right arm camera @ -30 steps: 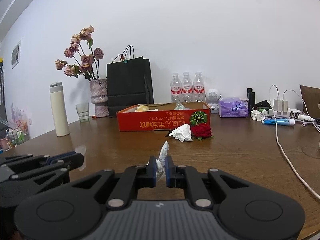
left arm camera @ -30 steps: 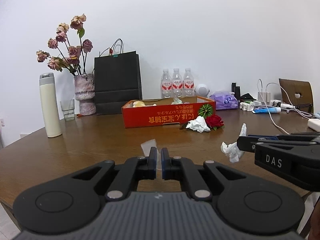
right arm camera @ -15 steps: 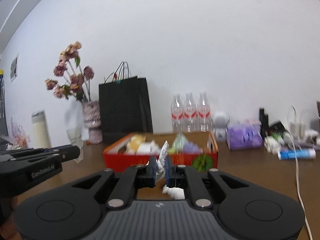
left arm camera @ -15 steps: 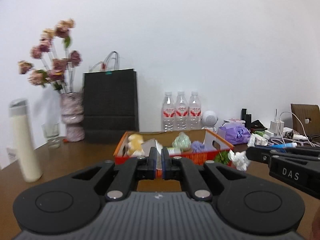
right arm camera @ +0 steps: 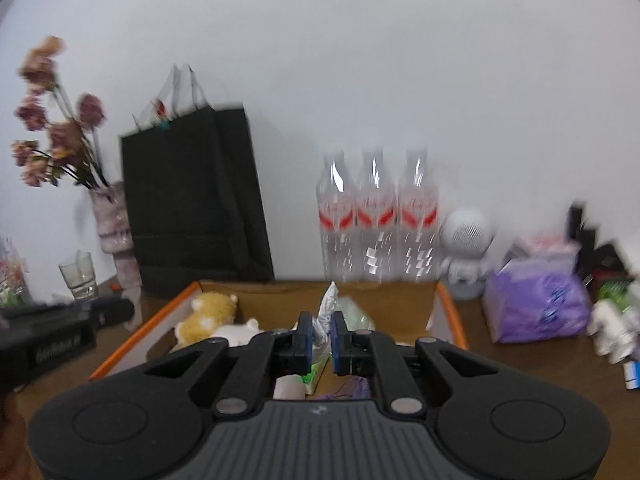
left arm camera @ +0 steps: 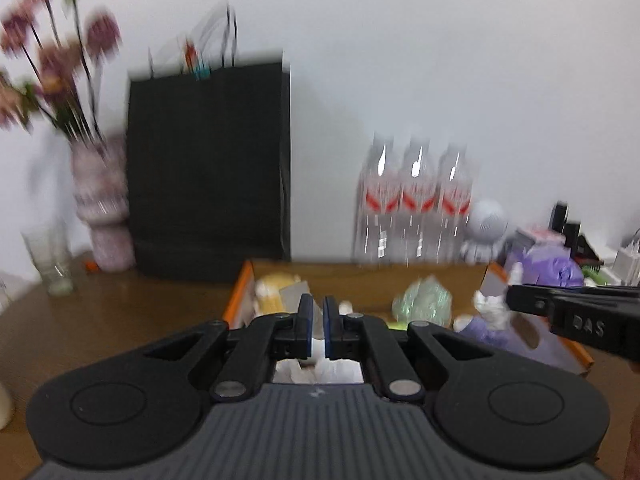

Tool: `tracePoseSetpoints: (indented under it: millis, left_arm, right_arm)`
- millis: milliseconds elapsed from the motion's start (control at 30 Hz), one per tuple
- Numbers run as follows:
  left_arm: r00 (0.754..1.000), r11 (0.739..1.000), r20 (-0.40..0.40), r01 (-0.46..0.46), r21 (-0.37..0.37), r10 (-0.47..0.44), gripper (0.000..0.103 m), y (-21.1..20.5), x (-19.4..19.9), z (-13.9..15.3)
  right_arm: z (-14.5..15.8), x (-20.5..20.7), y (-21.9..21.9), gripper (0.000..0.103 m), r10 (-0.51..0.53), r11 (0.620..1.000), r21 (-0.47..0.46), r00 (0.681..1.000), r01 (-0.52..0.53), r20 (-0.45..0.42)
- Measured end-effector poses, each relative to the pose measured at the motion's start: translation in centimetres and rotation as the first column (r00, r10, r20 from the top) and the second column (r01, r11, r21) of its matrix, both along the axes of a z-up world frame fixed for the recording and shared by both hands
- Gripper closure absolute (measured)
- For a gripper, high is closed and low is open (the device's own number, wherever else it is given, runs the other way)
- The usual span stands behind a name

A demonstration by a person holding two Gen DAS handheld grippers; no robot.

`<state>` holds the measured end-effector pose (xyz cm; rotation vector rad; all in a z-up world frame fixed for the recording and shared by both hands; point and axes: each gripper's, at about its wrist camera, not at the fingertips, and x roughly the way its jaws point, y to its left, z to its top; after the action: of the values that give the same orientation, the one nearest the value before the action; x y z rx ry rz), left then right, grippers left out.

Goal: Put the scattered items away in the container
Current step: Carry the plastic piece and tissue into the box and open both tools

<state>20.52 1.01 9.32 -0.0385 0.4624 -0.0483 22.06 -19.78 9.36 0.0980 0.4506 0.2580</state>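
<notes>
The orange-rimmed cardboard box [left arm camera: 239,300] [right arm camera: 451,312] lies just below both grippers and holds a yellow plush toy [right arm camera: 208,312], a pale green wad [left arm camera: 424,300] and other small items. My left gripper [left arm camera: 316,314] is shut on a thin translucent wrapper [left arm camera: 294,294] over the box's left part. My right gripper [right arm camera: 319,326] is shut on a crumpled white tissue [right arm camera: 330,300] that sticks up between the pads. From the left wrist, the right gripper [left arm camera: 510,299] shows over the box's right end with the tissue [left arm camera: 490,306]. The left gripper [right arm camera: 126,309] shows at the box's left edge.
Behind the box stand a black paper bag [left arm camera: 208,168], three water bottles [right arm camera: 376,220] and a white round figure [right arm camera: 466,240]. A vase of dried flowers [left arm camera: 102,216] and a glass [left arm camera: 50,260] are at the left. A purple tissue pack [right arm camera: 536,304] lies at the right.
Both grippers have moved forward across the table and a little up, from well short of the box to above it. Each still holds its piece. The view is blurred by motion.
</notes>
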Motion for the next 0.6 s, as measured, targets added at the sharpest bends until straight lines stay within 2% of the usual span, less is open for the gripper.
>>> tracePoseSetpoints:
  millis: [67,133,233,300,333,367,400,433,500,567,600]
  left_arm:
    - [0.992,1.0,-0.13,0.004,-0.031,-0.008,0.097,1.0,2.8,-0.6]
    - [0.965,1.0,-0.263,0.011,-0.026,-0.017,0.097,1.8,5.5,-0.9]
    - [0.922,0.999,-0.386,0.028,-0.038,-0.04,0.096,2.9,8.2,-1.0]
    - [0.878,0.998,-0.476,0.027,-0.052,-0.049,0.094,3.4,9.7,-1.4]
    - [0.855,0.998,-0.516,0.023,-0.061,-0.051,0.085,3.6,10.2,-1.6]
    - [0.836,0.998,-0.546,0.019,-0.063,-0.05,0.068,3.6,10.6,-1.8]
    - [0.821,0.998,-0.568,0.028,-0.058,-0.056,0.06,3.4,10.8,-1.8]
    - [0.813,0.998,-0.579,0.038,-0.053,-0.062,0.051,3.3,10.8,-1.5]
    - [0.803,0.998,-0.593,0.05,-0.042,-0.065,0.04,3.1,10.8,-0.7]
    - [0.793,0.998,-0.606,0.054,-0.041,-0.068,0.017,2.9,10.6,0.6]
    - [0.792,0.998,-0.606,0.058,-0.037,-0.068,0.013,2.7,10.5,1.3]
  right_arm:
    - [-0.1,3.7,-0.1,0.094,0.025,1.0,0.015,0.994,-0.023,-0.109]
    - [-0.1,7.1,0.4,0.094,0.017,0.998,-0.05,0.978,-0.028,-0.209]
    - [-0.9,11.5,1.1,0.094,0.024,0.993,-0.099,0.925,-0.066,-0.38]
    - [-1.9,13.8,1.6,0.091,0.037,0.99,-0.104,0.882,-0.097,-0.47]
    - [-2.2,14.3,1.8,0.087,0.032,0.989,-0.11,0.872,-0.098,-0.488]
    - [-2.6,14.7,2.1,0.08,0.032,0.987,-0.118,0.863,-0.105,-0.504]
    - [-2.8,15.0,2.3,0.076,0.035,0.986,-0.12,0.851,-0.115,-0.524]
    - [-3.0,15.2,2.5,0.072,0.036,0.986,-0.119,0.839,-0.119,-0.543]
    - [-2.8,15.4,2.6,0.062,0.042,0.987,-0.102,0.812,-0.124,-0.582]
    - [-1.8,15.2,2.6,0.048,0.036,0.99,-0.087,0.788,-0.112,-0.614]
    - [-1.1,14.9,2.6,0.045,0.027,0.991,-0.087,0.779,-0.104,-0.626]
